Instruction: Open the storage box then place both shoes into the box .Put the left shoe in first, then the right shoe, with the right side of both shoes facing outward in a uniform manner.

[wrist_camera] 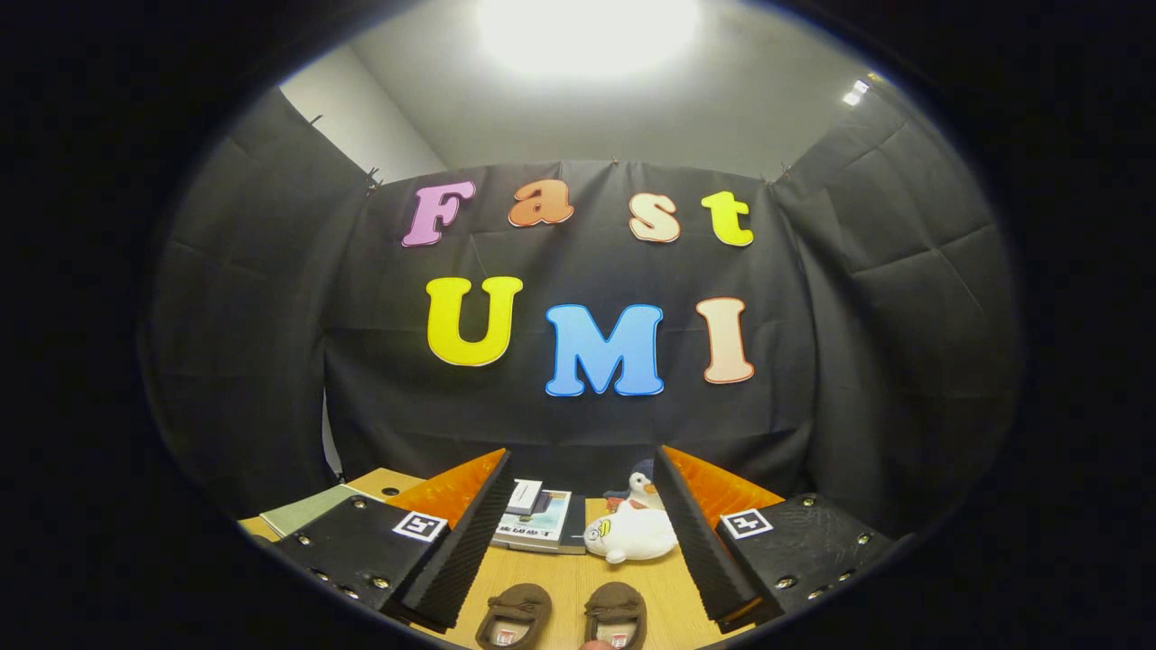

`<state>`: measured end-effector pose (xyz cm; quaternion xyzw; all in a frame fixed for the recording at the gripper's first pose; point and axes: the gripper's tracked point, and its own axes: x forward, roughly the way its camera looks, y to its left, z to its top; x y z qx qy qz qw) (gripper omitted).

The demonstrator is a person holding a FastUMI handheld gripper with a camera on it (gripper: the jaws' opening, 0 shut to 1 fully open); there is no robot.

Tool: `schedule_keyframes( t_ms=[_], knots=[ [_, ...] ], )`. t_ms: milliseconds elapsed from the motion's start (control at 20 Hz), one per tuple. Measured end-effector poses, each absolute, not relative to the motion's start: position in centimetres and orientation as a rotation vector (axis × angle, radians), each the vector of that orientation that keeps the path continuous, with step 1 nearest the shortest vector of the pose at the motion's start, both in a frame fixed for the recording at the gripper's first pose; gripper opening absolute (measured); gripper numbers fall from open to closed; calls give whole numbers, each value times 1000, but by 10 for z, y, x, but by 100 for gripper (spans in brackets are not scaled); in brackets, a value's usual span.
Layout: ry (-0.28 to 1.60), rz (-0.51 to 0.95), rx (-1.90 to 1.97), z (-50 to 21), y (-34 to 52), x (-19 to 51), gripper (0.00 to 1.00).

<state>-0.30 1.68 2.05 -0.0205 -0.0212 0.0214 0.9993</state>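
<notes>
Tongs (578, 551) gaping wide, holding nothing, I'm hovering: two brown suede slippers (564, 616) are lying at six o'clock between the fingers, toes pointing twelve, on the wooden surface (560, 573).

Claw-mounted fisheye looks forward over the wooden table (560, 578) toward the booth wall.
</notes>
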Motion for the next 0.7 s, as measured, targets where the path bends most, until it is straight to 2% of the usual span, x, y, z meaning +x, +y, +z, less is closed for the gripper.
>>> schedule_keyframes(
  t_ms=[700],
  knots=[
    [134, 182, 262, -59, 88, -15, 95]
  ],
)
